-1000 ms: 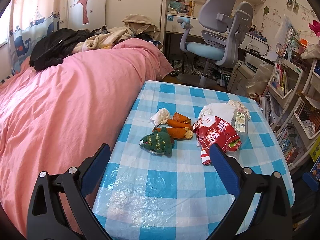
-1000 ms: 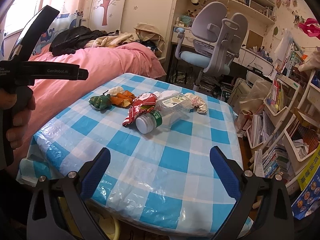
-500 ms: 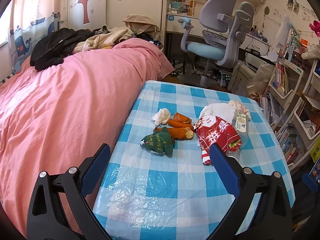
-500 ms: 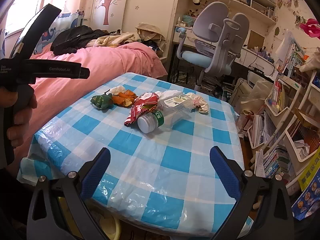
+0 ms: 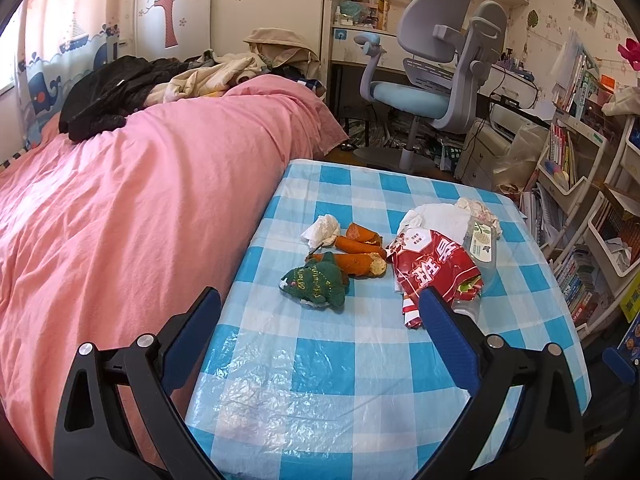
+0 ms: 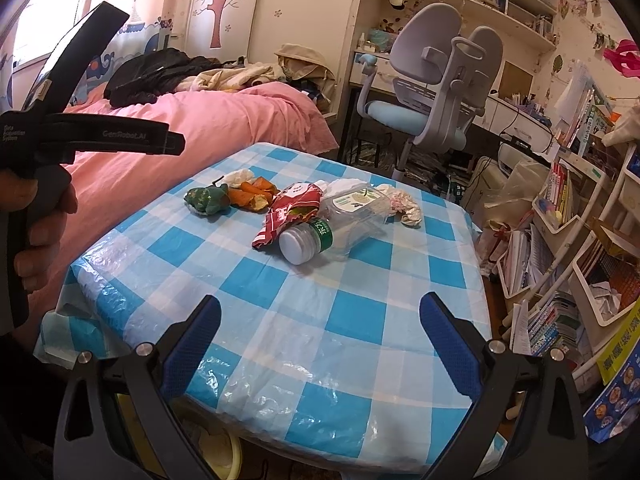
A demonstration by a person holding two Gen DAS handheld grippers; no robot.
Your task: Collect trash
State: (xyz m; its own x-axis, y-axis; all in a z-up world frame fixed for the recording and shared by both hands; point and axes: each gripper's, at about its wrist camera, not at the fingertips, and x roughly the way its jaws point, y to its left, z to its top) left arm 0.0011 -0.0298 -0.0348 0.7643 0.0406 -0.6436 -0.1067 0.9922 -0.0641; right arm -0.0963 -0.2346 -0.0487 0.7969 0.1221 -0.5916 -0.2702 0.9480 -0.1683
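Trash lies in a loose row across the blue-checked table (image 5: pixel 332 364) (image 6: pixel 352 320): a green wrapper (image 5: pixel 316 282) (image 6: pixel 206 199), orange peels (image 5: pixel 358 254) (image 6: pixel 252 194), a white tissue (image 5: pixel 322 230), a red snack bag (image 5: pixel 434 266) (image 6: pixel 290 210) and a clear plastic bottle (image 6: pixel 340 220) (image 5: pixel 480 244) lying on its side. My left gripper (image 5: pixel 320 336) stands open, short of the green wrapper. Over the table's near edge my right gripper (image 6: pixel 320 340) is open too, well short of the bottle. Neither holds anything.
A pink bed (image 5: pixel 132 208) borders the table on the left. A grey and blue desk chair (image 5: pixel 436 80) stands behind it, and crowded bookshelves (image 6: pixel 572 240) fill the right. A yellow bin (image 6: pixel 218 452) shows under the table's near edge. A hand (image 6: pixel 36 236) holds the other gripper's handle at left.
Both grippers have crept slightly forward toward the trash. Nothing on the table has moved.
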